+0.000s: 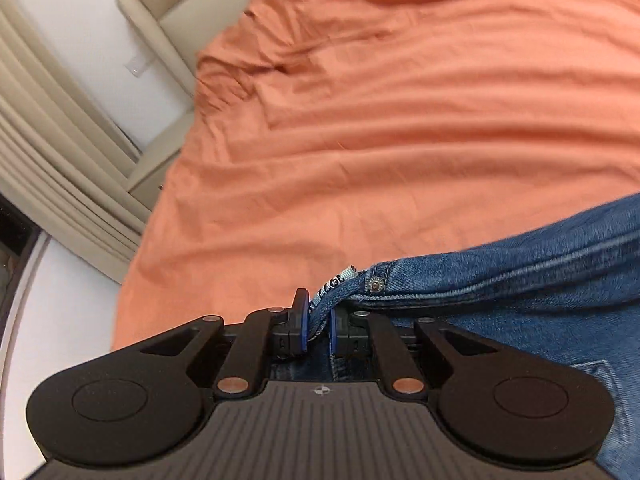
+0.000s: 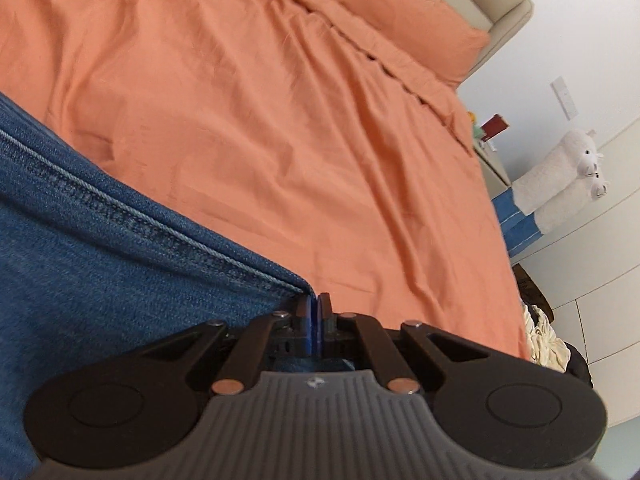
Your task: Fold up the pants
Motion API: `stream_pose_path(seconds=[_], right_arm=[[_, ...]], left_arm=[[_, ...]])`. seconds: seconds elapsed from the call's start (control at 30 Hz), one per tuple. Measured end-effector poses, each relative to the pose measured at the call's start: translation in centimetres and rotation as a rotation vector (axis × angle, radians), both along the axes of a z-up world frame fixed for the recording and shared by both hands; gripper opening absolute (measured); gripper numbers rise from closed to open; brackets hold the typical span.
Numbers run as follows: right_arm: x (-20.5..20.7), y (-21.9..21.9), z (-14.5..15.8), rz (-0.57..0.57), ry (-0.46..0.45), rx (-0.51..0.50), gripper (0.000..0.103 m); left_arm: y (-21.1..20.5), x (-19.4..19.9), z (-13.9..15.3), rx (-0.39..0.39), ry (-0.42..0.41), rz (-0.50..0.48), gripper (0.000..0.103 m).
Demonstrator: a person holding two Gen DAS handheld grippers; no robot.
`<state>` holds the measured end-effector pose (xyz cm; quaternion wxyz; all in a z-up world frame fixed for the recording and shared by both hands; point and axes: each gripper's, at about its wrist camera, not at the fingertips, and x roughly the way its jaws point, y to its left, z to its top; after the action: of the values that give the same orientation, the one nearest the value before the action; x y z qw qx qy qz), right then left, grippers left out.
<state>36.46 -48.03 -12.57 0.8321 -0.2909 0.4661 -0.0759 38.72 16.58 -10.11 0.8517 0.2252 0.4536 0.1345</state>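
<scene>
Blue denim pants (image 1: pixel 520 280) stretch to the right in the left wrist view, with a rivet and waistband edge near the fingers. My left gripper (image 1: pixel 319 320) is shut on a bunched fold of that waistband. In the right wrist view the pants (image 2: pixel 100 240) fill the lower left, a stitched seam running down to the fingers. My right gripper (image 2: pixel 315 312) is shut on the thin corner of the denim, pads almost together. Both grippers hold the pants above an orange bed sheet (image 1: pixel 380 140).
The orange sheet (image 2: pixel 280 120) covers the bed, with an orange pillow (image 2: pixel 400 12) at its far end. A beige headboard (image 1: pixel 160 20) and white wall lie left. A bedside stand with plush toys (image 2: pixel 560 176) and a laundry pile (image 2: pixel 544 332) sit off the bed's right edge.
</scene>
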Motion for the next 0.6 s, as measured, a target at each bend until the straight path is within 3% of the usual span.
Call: stream_pose_path(seconds=[0.23,0.43,0.6], right_arm=[[1.9,0.1,-3.9,0.0,0.037,-0.003,0.0],[1.9,0.5,-3.0,-0.043,-0.015,-0.021,0.0],[1.6,0.4,-0.2,-0.088,-0.038,-0.003,0.0]], left_arm=[[-0.1,1.8,-3.5,0.006,0.046,0.004,0.011],[-0.7,0.9,-2.8,0.035,0.027,-0.007,0.018],[0.7,0.0,0.5,-0.104,0.0,0.008,0.026]])
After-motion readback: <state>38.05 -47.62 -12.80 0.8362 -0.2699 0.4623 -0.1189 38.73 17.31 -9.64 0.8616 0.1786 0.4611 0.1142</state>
